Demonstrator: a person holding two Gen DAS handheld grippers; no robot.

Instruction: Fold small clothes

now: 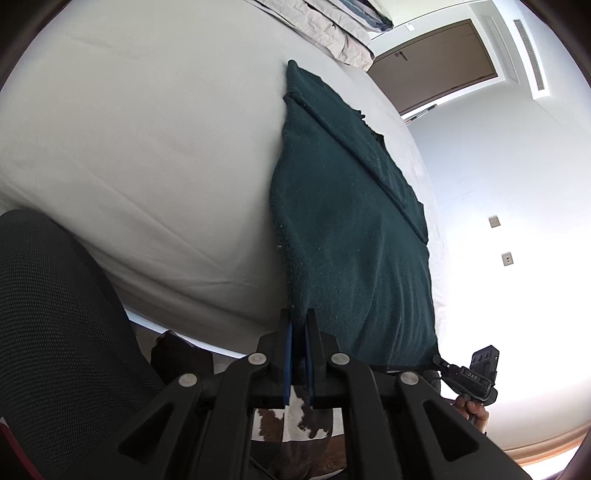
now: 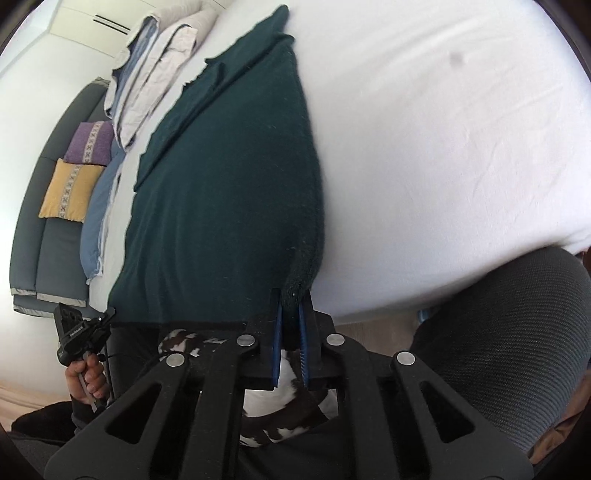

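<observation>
A dark green fleece garment [image 1: 347,229] lies spread on the white bed sheet [image 1: 147,147], its length running from the near edge of the bed toward the far folded bedding [image 1: 332,33]. A layer is already turned over along its far right side. The left gripper [image 1: 298,325] has its blue pads pressed together on the garment's near left corner, and the right gripper [image 2: 291,310] pinches the near right corner in the same way, the cloth bunching into a roll between its pads.

The step in hand looks like lifting the near hem to carry it over to the far end. To do it well, both corners should rise together and level, with the hem between them kept taut so that no slack sags in the middle. Both grippers should travel the same way at one pace, and lay the hem down square on the far edge. The thick fleece will likely hold a soft crease, so smoothing afterwards may help.
</observation>
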